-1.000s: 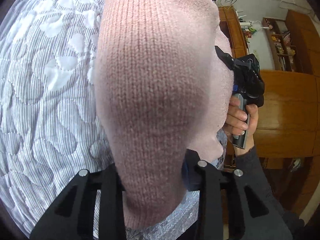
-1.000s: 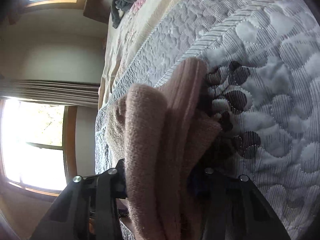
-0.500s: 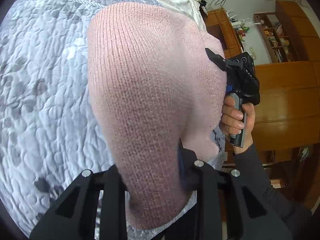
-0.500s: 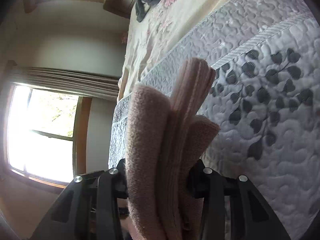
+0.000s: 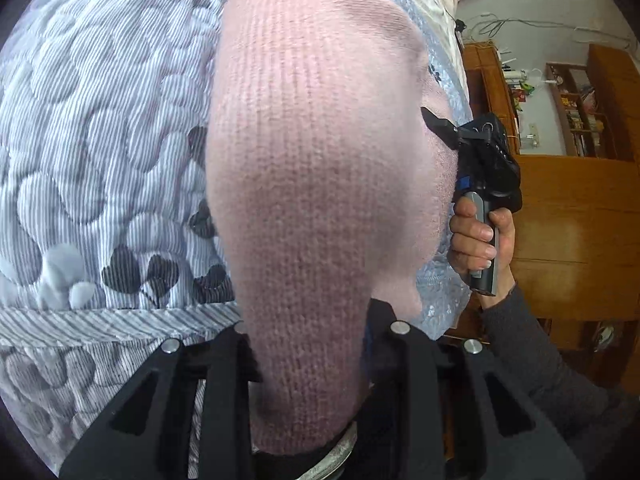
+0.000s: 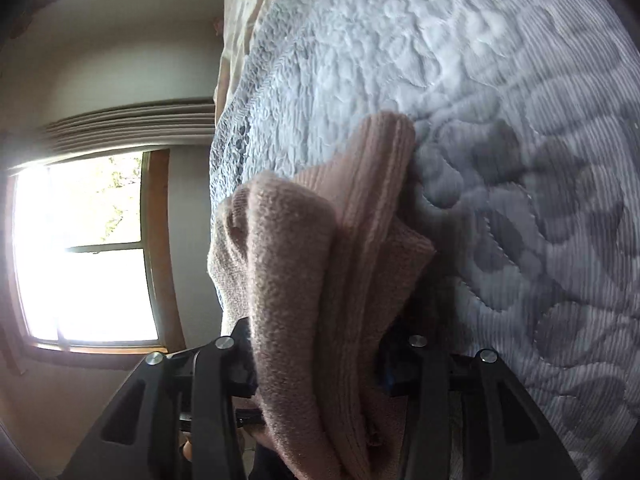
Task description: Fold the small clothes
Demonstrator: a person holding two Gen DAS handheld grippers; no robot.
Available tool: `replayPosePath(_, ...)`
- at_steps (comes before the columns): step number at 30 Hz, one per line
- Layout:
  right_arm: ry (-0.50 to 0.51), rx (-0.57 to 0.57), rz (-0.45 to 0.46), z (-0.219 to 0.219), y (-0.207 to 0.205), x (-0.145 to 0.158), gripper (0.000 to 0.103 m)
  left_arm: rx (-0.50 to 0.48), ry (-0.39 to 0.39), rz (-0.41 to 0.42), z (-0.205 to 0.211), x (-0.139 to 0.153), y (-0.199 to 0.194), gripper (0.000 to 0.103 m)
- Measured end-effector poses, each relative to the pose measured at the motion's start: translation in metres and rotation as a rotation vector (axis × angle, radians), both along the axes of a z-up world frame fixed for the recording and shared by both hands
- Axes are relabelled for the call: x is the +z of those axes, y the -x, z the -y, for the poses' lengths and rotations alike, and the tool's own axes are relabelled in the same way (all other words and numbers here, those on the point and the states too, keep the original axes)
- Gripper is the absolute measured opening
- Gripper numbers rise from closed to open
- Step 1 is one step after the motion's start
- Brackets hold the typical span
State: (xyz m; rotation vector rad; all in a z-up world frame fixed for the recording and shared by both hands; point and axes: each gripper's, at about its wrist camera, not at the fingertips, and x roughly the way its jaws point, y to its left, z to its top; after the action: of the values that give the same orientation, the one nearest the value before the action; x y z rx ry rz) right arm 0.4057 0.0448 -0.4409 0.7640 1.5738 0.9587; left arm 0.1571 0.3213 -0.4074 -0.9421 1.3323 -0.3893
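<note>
My left gripper (image 5: 310, 364) is clamped on the pink knitted garment (image 5: 320, 184), lifted over the grey-and-white quilted bedspread (image 5: 100, 140) near its piped edge. My right gripper (image 6: 324, 364) pinches bunched layers of the same knit. I judge the fold is mid-carry; next, lower both ends flat together.

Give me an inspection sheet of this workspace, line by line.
Surface: quilted grey bedspread with a leaf print.
Job's things: pink knit garment, bunched and held up over the bed by both grippers.
Clutter: nothing seen on the bedspread near the garment.
Grippers: left gripper shut on the garment; right gripper shut on the garment.
Cables: thin wires along the far wall.
Surroundings: wooden cabinets, bookshelf, bright window.
</note>
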Motion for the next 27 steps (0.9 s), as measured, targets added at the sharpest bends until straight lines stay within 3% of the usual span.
replayPosePath(2,0.057,0.004,0.023,0.004,0.000,0.009,0.055,0.003,-0.027,-0.020,0.001,-0.004,-0.003,0.045)
replayPosePath(3,0.092,0.008,0.056,0.007,0.000,0.019,0.064,0.000,-0.060,-0.018,-0.004,-0.002,0.000,0.049)
replayPosePath(5,0.138,0.000,0.136,0.019,0.003,0.044,0.078,0.016,-0.187,0.005,-0.016,0.019,0.005,0.065)
replayPosePath(8,0.181,-0.031,0.256,0.041,0.018,0.079,0.075,0.106,-0.362,0.108,-0.044,0.065,0.022,0.069)
replayPosePath(10,0.181,-0.026,0.289,0.044,0.030,0.089,0.055,0.122,-0.319,0.198,-0.053,0.089,0.025,0.068)
replayPosePath(12,0.207,-0.002,0.300,0.035,0.039,0.087,0.047,0.082,-0.222,0.274,-0.039,0.099,0.018,0.063)
replayPosePath(14,0.277,0.018,0.299,0.022,0.044,0.080,0.042,0.026,-0.129,0.279,-0.014,0.091,0.004,0.049)
replayPosePath(15,0.294,0.029,0.307,0.018,0.047,0.079,0.033,0.010,-0.114,0.262,0.004,0.086,-0.006,0.047)
replayPosePath(16,0.322,0.036,0.329,0.016,0.049,0.079,0.017,-0.002,-0.107,0.238,0.012,0.076,-0.013,0.046)
replayPosePath(17,0.335,0.038,0.353,0.018,0.050,0.080,0.010,-0.011,-0.095,0.213,0.023,0.065,-0.017,0.044)
replayPosePath(20,0.402,0.009,0.344,0.033,0.049,0.066,0.009,-0.035,-0.077,0.168,0.032,0.043,-0.021,0.035)
replayPosePath(22,0.399,0.015,0.337,0.030,0.050,0.063,0.010,-0.074,-0.065,0.168,0.038,0.050,-0.026,0.037)
replayPosePath(27,0.393,-0.021,0.500,0.022,0.046,0.113,0.016,-0.025,-0.056,0.301,0.016,0.094,-0.056,0.041)
